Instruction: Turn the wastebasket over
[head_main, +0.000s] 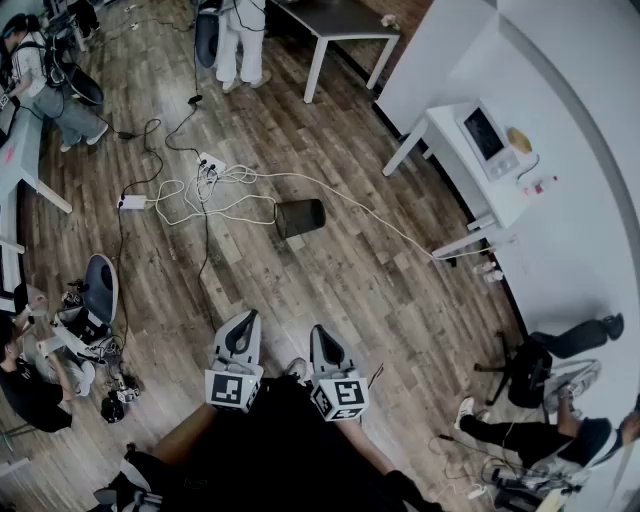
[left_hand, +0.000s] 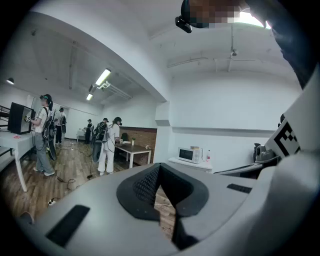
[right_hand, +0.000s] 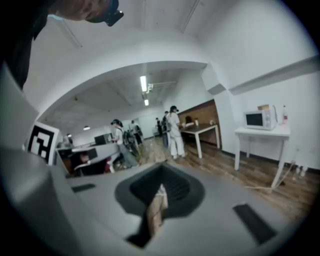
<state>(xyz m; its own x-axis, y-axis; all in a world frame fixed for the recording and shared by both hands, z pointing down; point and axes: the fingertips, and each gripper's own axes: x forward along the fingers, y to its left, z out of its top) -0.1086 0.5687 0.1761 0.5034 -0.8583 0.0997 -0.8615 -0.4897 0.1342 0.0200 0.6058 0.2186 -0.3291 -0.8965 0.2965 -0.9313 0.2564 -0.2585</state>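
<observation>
Not begun, I judge — the black mesh wastebasket lies on its side mid-floor by white cables, well apart from my left gripper and right gripper, both pressed together, empty

One wastebasket lies on the floor in the middle, and two grippers show nearest, the left gripper and the right gripper. Three desks can be counted: one dark desk far off, one white desk on the right with one microwave and one bottle, and one grey desk at the far left. Two power strips lie left of the wastebasket, there are two chairs, one near left and one near right, and at least four people are around the room.
</observation>
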